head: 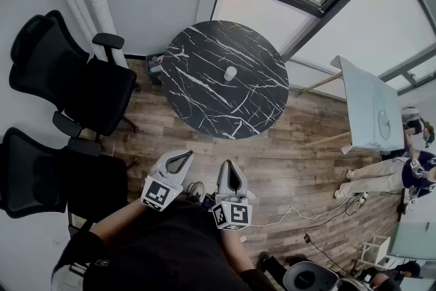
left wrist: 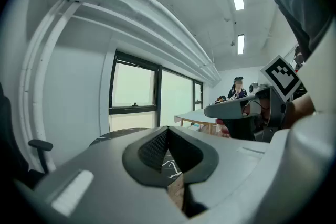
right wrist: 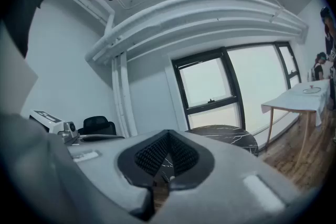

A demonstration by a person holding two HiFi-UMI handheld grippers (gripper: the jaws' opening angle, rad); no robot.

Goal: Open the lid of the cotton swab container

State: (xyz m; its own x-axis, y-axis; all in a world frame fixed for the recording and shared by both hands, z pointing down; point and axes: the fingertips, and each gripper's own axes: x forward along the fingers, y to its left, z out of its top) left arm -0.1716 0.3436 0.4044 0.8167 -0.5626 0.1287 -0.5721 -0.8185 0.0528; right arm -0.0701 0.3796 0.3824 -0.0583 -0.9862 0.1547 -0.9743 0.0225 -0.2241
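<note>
Resting on one table (head: 204, 88), one container (head: 230, 73); left tongs (head: 185, 155) and right tongs (head: 228, 167) closed, empty.

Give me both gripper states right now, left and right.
Left gripper: closed, holding nothing.
Right gripper: closed, holding nothing.

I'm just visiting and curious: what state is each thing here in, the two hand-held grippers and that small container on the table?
Left hand-held gripper: shut, empty.
Right hand-held gripper: shut, empty.
Cotton swab container: upright on the round table, untouched; lid too small to judge.
Office chairs: unoccupied.
</note>
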